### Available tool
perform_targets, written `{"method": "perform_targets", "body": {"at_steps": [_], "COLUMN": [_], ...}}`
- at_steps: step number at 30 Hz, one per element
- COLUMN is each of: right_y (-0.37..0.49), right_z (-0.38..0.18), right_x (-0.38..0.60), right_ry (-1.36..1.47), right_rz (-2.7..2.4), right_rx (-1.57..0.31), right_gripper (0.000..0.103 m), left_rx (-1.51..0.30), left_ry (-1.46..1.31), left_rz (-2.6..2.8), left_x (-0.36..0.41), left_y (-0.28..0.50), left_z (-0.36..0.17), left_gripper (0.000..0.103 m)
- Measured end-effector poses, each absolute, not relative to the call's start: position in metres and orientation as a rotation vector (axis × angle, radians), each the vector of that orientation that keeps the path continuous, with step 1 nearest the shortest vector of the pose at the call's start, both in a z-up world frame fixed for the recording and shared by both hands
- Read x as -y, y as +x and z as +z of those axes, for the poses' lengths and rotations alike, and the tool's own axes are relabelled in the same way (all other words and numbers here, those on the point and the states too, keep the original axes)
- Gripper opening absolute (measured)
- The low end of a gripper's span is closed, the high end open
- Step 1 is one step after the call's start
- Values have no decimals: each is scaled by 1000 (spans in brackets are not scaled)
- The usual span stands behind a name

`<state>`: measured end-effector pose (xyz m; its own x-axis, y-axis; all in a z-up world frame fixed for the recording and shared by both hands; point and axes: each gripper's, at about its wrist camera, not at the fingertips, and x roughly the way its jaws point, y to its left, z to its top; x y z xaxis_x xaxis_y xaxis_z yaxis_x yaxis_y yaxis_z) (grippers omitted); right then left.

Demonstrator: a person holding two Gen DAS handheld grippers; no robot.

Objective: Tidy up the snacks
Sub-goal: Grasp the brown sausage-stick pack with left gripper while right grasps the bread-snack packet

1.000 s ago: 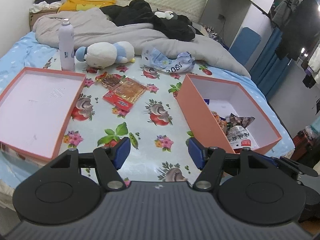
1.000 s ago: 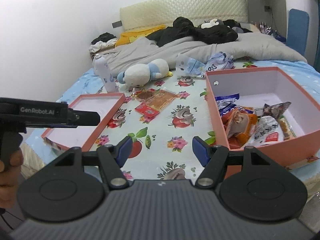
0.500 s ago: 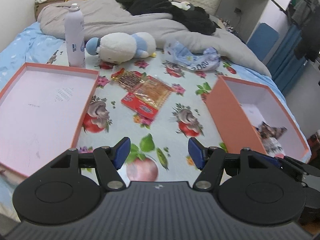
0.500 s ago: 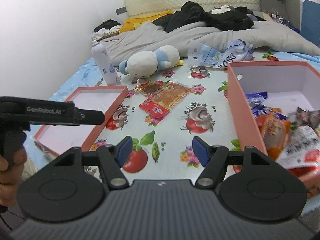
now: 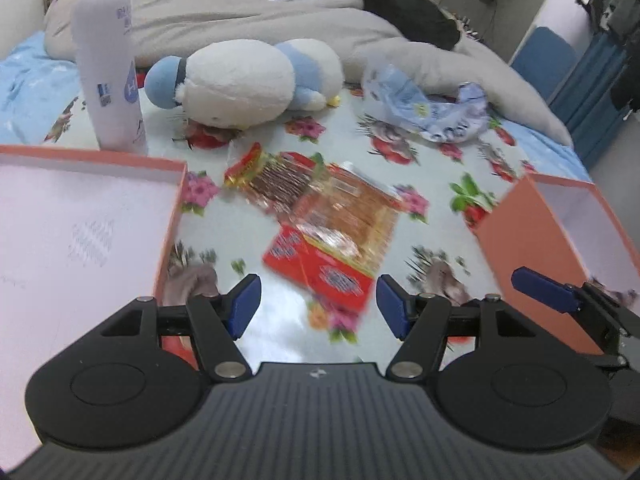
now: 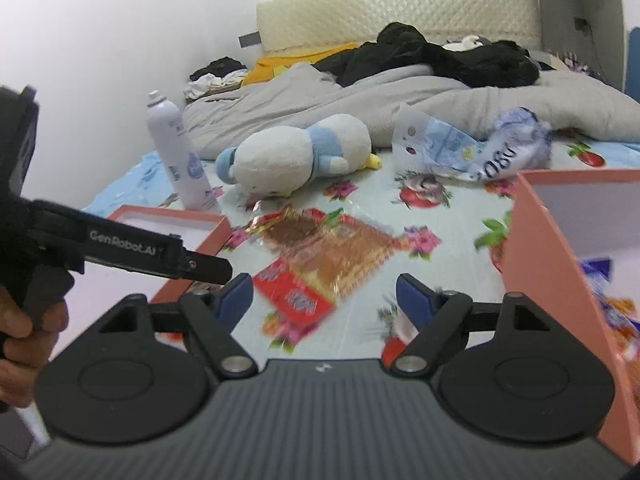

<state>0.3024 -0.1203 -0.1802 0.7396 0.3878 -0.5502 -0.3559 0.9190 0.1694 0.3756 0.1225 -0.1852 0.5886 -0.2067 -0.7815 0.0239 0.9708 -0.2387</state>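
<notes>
The snack packets [image 5: 332,220] lie overlapping mid-sheet on the floral cloth [image 5: 432,184], between the shallow lid [image 5: 80,232] at its left edge and the deep box [image 5: 560,224] at its right; left gripper [image 5: 318,306] hovers above them, jaws apart, empty; right gripper [image 6: 324,294] is opening, nothing between its jaws

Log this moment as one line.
left gripper: open, empty | right gripper: opening, empty | snack packets: on floral sheet between pink boxes

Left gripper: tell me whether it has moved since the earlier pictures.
Yes. The left gripper has come forward and down toward the red snack packet; the white spray bottle and plush toy loom much larger.
</notes>
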Motion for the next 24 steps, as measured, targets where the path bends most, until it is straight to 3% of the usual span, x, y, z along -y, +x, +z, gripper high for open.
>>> {"method": "perform_targets", "body": {"at_steps": [4,9,12,18,20,24], "right_y": [334,368,389,419,426,431], "right_z": [-209,-242,-255,-267,-270,-273], "right_x": [101,75,67,57,56,59], "right_ry": [-25,-138,-153,-194,-195,-172], "right_rz": [422,468,472,436,436,472], "right_rx": [-596,-596,-623,-626,-654,-698], "right_gripper": [86,87,87,89,101,103], "left_rx": [-930,-927,-922,-927,-950,-967], "left_ry": [-176,-117,-104,-17,7,48], "left_rz": [-167,-196,-210,-233,-242,-273], "left_x": [-124,-123,-123,-118,-117,-115], "left_y": [418,465,487,521,531,538], "left_z": [-199,-221,-233,-255,-262,-271], "left_gripper": [69,70,80,81,80,79]}}
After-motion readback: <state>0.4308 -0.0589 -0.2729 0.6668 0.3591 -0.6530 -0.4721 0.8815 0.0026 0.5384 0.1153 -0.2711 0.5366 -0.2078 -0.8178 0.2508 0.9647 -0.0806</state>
